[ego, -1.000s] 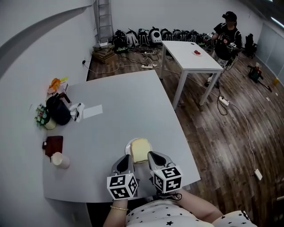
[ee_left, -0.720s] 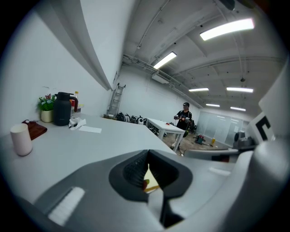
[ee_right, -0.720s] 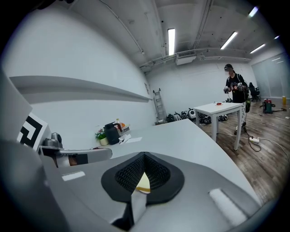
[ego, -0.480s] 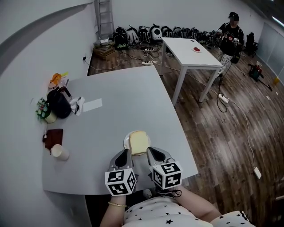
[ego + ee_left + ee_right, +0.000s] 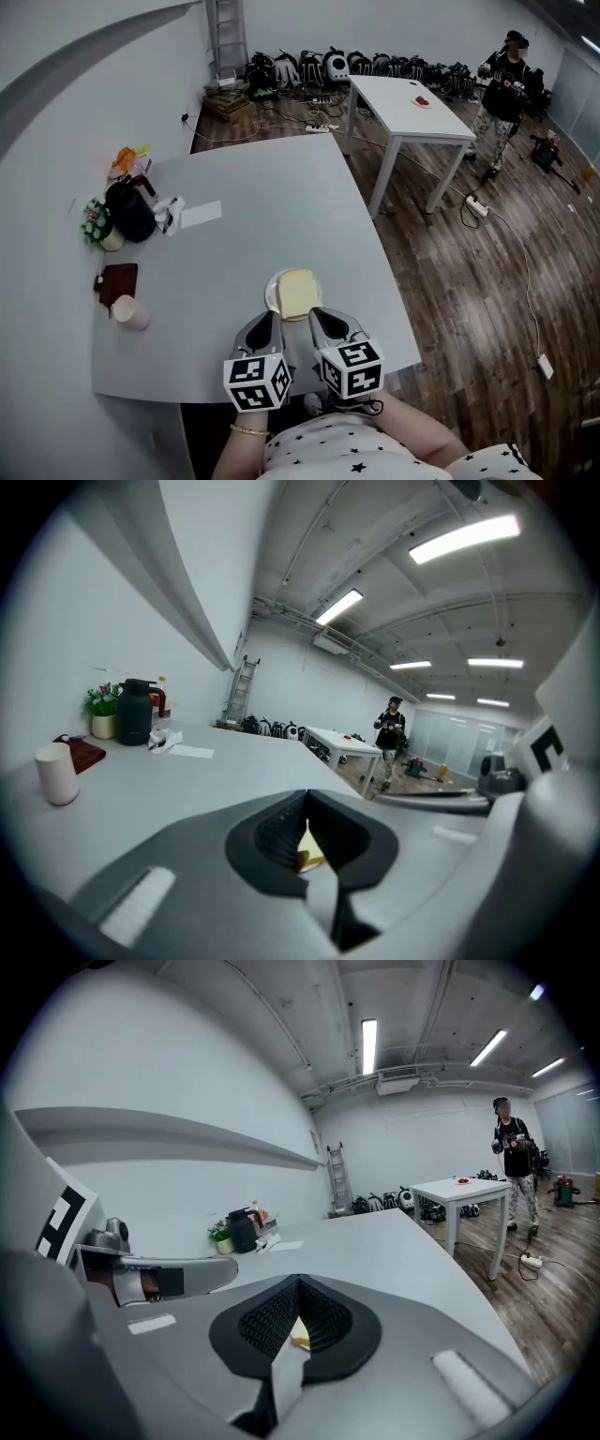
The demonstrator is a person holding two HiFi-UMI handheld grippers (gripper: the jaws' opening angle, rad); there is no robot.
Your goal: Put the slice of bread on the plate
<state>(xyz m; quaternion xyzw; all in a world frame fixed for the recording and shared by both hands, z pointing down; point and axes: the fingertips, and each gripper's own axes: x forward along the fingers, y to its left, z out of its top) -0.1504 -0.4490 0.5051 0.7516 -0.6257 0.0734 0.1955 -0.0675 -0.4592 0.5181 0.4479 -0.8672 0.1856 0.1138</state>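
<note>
A pale slice of bread (image 5: 298, 292) lies on a small white plate (image 5: 273, 292) near the front edge of the grey table (image 5: 253, 216). Both grippers hover just short of the plate, side by side, on the person's side of it. My left gripper (image 5: 270, 324) has its jaws together and holds nothing. My right gripper (image 5: 318, 322) is likewise shut and empty. In the left gripper view, the bread (image 5: 310, 854) shows only as a sliver through the gap under the shut left gripper (image 5: 306, 797). The right gripper view has the same sliver of bread (image 5: 299, 1334) below the right gripper (image 5: 300, 1283).
At the table's left stand a black kettle (image 5: 129, 211), a small plant (image 5: 97, 229), a white cup (image 5: 130, 312), a brown wallet (image 5: 119, 281) and a sheet of paper (image 5: 201, 215). A white table (image 5: 412, 108) and a person (image 5: 506, 84) are across the wooden floor.
Both grippers have drawn back from the bread, which earlier lay between their tips and now rests on the plate ahead of them. The person in the background has walked right.
</note>
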